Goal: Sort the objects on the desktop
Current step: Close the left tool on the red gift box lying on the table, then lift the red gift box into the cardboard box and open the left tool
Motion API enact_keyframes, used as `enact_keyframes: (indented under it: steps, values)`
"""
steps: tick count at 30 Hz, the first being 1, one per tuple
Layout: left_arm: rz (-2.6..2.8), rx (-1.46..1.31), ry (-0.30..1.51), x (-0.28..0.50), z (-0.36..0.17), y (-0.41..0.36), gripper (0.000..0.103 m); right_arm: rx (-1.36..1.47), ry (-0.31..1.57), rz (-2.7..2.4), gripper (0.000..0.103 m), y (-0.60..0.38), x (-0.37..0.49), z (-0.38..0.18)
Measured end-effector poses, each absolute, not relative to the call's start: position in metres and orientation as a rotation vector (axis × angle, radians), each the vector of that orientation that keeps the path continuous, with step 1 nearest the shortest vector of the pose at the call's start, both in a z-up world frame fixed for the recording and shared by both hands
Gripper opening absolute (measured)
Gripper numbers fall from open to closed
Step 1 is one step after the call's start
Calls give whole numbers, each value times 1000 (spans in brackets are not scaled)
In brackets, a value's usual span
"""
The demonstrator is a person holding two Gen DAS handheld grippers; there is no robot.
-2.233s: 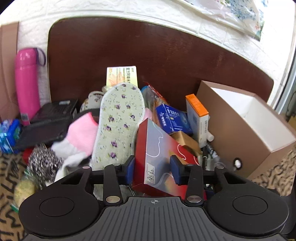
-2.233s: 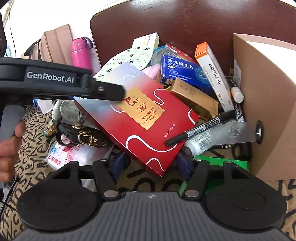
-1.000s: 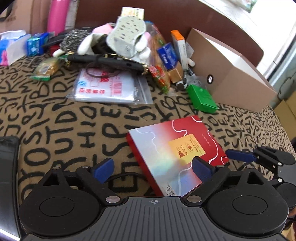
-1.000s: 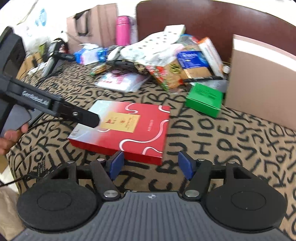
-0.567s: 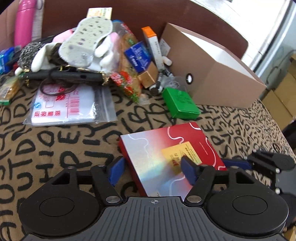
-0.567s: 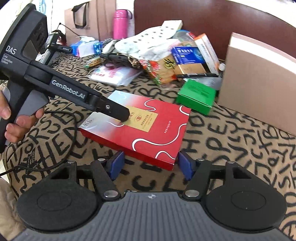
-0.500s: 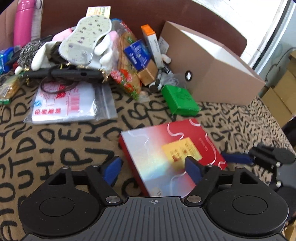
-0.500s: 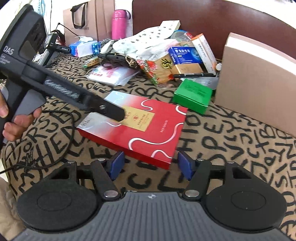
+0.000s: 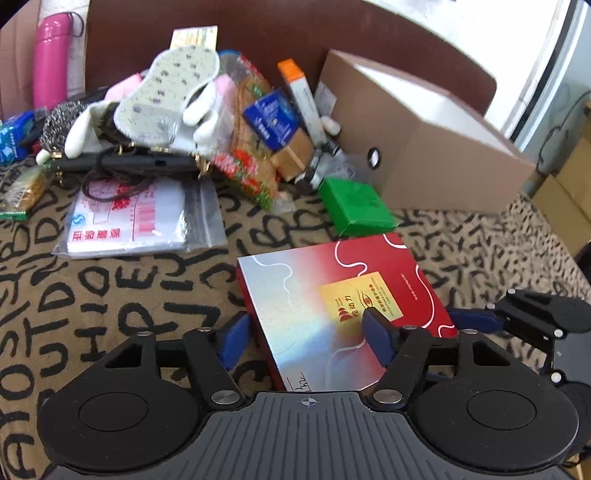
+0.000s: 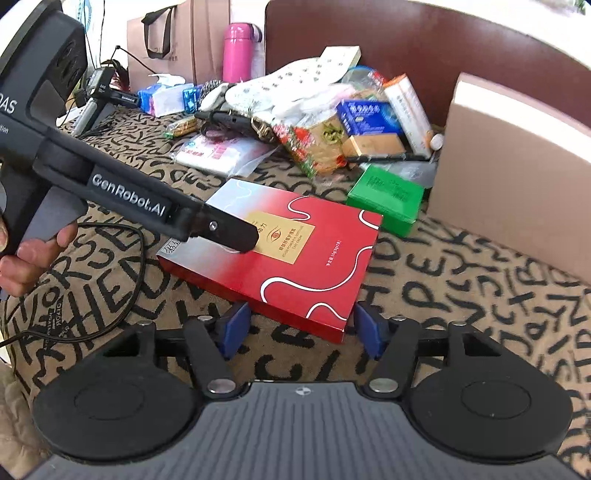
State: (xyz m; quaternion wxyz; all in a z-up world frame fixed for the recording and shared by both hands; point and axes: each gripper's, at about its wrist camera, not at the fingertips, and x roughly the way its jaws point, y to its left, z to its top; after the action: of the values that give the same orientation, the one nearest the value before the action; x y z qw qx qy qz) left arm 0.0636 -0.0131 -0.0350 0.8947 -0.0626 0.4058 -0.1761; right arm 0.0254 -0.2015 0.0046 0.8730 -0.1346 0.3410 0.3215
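Left wrist view: left gripper [image 9: 306, 341] closing astride flat red-and-silver cardboard box [image 9: 332, 314], pads not pressing; right gripper [image 10: 301, 328] open at its opposite edge.

Flat box [image 10: 291, 254]: lies on patterned surface [image 10: 480, 295], nearest the cameras. Small box [image 10: 388, 197]: just behind its far right corner. Cardboard box [image 10: 517, 155]: right of small box. Zip bag [image 9: 136, 221]: behind left. Item heap [image 9: 229, 118]: rear, against headboard [image 9: 332, 33].
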Motion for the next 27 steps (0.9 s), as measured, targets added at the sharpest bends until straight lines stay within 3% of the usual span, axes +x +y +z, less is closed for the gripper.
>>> enact_keyframes:
  steps: [15, 27]
  values:
    - [-468, -99, 502, 113, 87, -80, 69, -291, 404, 485, 64, -248, 59, 115]
    - [-537, -90, 557, 219, 93, -161, 72, -252, 480, 356, 64, -297, 160, 124]
